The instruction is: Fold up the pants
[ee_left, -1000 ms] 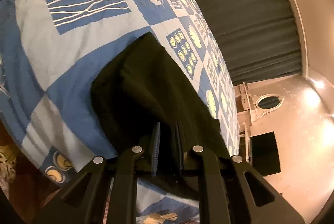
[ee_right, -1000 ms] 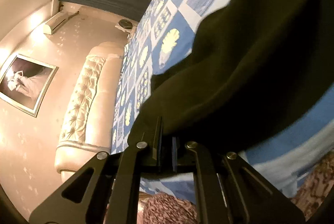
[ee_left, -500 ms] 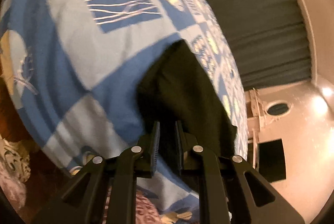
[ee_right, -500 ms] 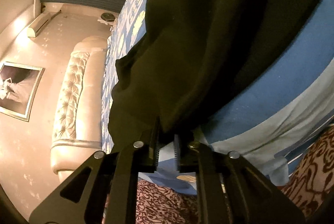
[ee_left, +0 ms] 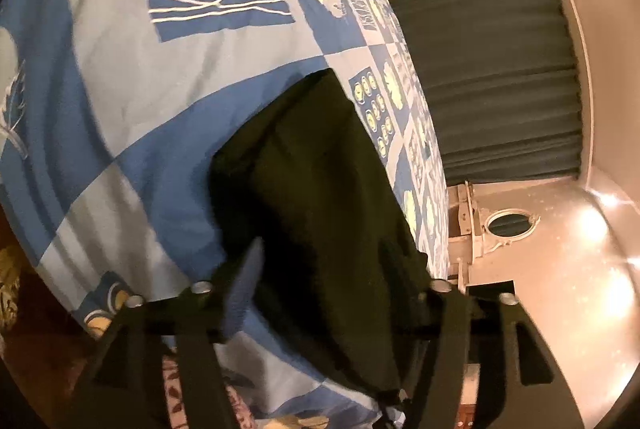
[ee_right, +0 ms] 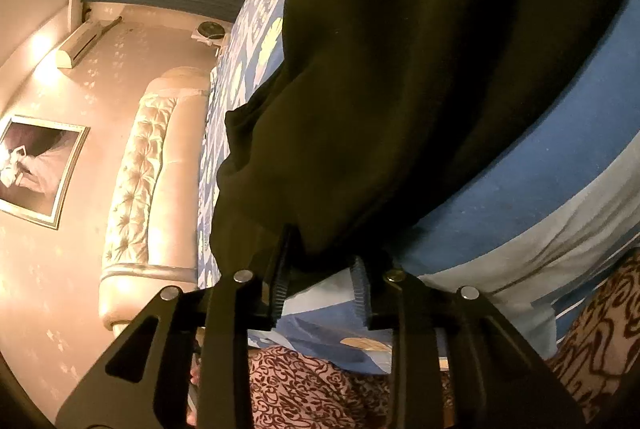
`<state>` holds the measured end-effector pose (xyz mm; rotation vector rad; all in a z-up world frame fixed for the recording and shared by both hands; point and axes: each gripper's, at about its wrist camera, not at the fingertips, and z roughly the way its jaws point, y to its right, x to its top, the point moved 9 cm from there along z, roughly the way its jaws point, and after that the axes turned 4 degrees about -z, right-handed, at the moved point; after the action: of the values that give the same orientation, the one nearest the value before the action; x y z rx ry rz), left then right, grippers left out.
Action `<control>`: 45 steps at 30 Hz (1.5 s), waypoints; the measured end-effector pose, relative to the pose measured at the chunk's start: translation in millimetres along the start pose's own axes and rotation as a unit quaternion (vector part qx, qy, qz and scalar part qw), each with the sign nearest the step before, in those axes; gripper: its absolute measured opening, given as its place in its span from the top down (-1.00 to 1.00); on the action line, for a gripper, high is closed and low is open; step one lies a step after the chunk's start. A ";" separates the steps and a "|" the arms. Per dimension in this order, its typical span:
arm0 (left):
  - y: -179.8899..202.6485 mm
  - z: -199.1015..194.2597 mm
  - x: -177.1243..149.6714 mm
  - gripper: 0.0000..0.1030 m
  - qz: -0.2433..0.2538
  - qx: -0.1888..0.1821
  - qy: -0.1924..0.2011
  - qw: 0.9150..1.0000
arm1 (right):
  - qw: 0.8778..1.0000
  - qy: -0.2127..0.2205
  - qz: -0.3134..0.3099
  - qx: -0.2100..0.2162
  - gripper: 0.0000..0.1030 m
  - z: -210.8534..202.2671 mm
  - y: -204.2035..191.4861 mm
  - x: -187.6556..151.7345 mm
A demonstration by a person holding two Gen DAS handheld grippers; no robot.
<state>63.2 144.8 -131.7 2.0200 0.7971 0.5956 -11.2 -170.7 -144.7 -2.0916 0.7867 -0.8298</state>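
Black soft-fabric pants (ee_left: 320, 197) lie folded on the blue patchwork bedspread (ee_left: 132, 77); left gripper (ee_left: 320, 293) and right gripper (ee_right: 320, 281) jaws are opening, ribbed pads clear of the cloth edge between them

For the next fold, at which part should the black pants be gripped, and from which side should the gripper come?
Probably the near edge of the black pants, where the cloth bunches over the edge of the blue patterned bedspread. The right gripper is opening with this hem between its fingers; the left gripper is opening too. Come from the bed's near side, low, because only there is the edge raised enough to pinch.
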 end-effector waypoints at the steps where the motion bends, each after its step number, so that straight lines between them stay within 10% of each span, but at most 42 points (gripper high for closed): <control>1: 1.2 2.1 0.5 -0.26 0.003 0.001 0.000 1.000 | 1.000 0.000 0.001 0.001 0.46 0.2 0.2 0.2; 3: 3.3 7.8 1.2 -0.22 0.018 0.009 0.000 1.000 | 1.000 0.000 0.002 0.001 0.45 0.4 0.4 0.4; 6: -1.3 14.8 0.4 0.81 0.040 0.044 -0.010 0.998 | 1.000 -0.001 0.002 0.002 0.45 0.6 0.8 1.2; 20: -23.8 2.8 7.4 0.85 0.030 0.059 -0.008 0.998 | 1.000 -0.012 -0.018 -0.014 0.75 4.4 -1.6 -8.3; 26: -23.6 -7.4 9.7 0.56 0.002 0.027 -0.005 1.000 | 1.000 -0.007 0.001 0.000 0.29 -10.0 -4.7 -2.3; 28: -18.0 -19.9 12.6 -0.17 0.007 0.031 0.015 0.999 | 1.000 0.011 0.006 0.000 0.16 -28.2 -6.7 9.8; 30: -13.6 -35.5 15.4 -0.34 0.021 0.049 0.042 0.998 | 0.999 0.039 0.011 -0.002 0.14 -50.5 -5.4 27.8; 35: -10.6 -38.5 11.5 -0.45 0.029 0.082 0.043 0.995 | 0.983 0.179 0.033 -0.041 -0.04 -158.1 28.6 127.3; 40: 2.4 -16.6 1.3 -0.45 0.062 0.095 0.026 0.993 | 0.932 0.322 0.099 -0.135 -0.04 -292.8 115.0 212.5; 45: 22.1 5.0 -5.7 -0.53 0.109 0.109 0.027 0.988 | 0.914 0.323 0.168 -0.180 -0.04 -341.3 190.8 237.7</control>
<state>69.5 128.6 -116.2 2.3202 0.7022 0.7144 -175.1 -587.3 -49.7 -1.8884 1.7121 -1.2709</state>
